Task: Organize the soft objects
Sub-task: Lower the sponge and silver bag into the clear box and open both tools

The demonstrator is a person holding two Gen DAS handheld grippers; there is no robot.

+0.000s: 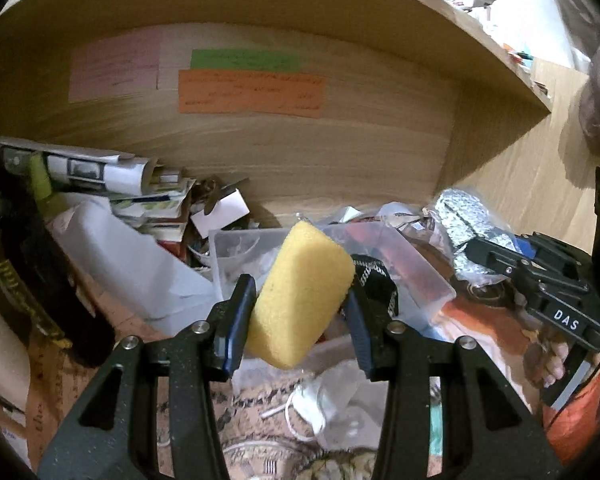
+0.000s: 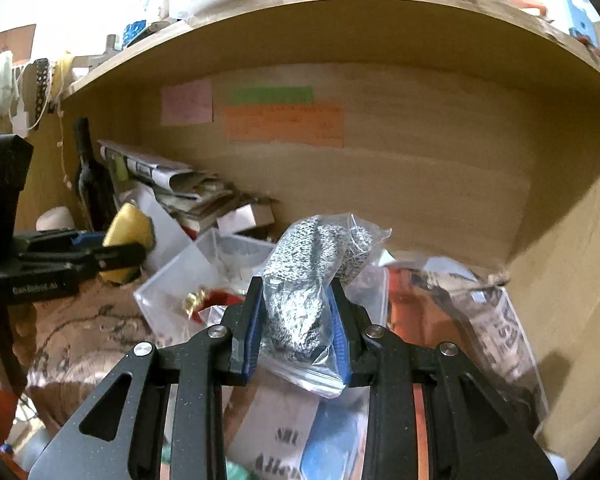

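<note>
My left gripper (image 1: 298, 300) is shut on a yellow sponge (image 1: 300, 296) and holds it tilted above the clutter inside a wooden shelf bay. The sponge also shows in the right wrist view (image 2: 129, 224), held by the left gripper (image 2: 116, 256) at the left. My right gripper (image 2: 294, 304) is shut on a clear zip bag of grey speckled knit fabric (image 2: 312, 280) and holds it above the pile. In the left wrist view the right gripper (image 1: 472, 252) is at the right with the bagged fabric (image 1: 464, 216) at its tip.
A clear plastic box (image 1: 236, 252) sits in the middle of the pile, also in the right wrist view (image 2: 188, 276). A dark bottle (image 2: 90, 184), rolled papers (image 1: 100, 172) and books lie at the left. Coloured notes (image 1: 252, 92) are on the back panel. A side wall (image 2: 572, 280) is at the right.
</note>
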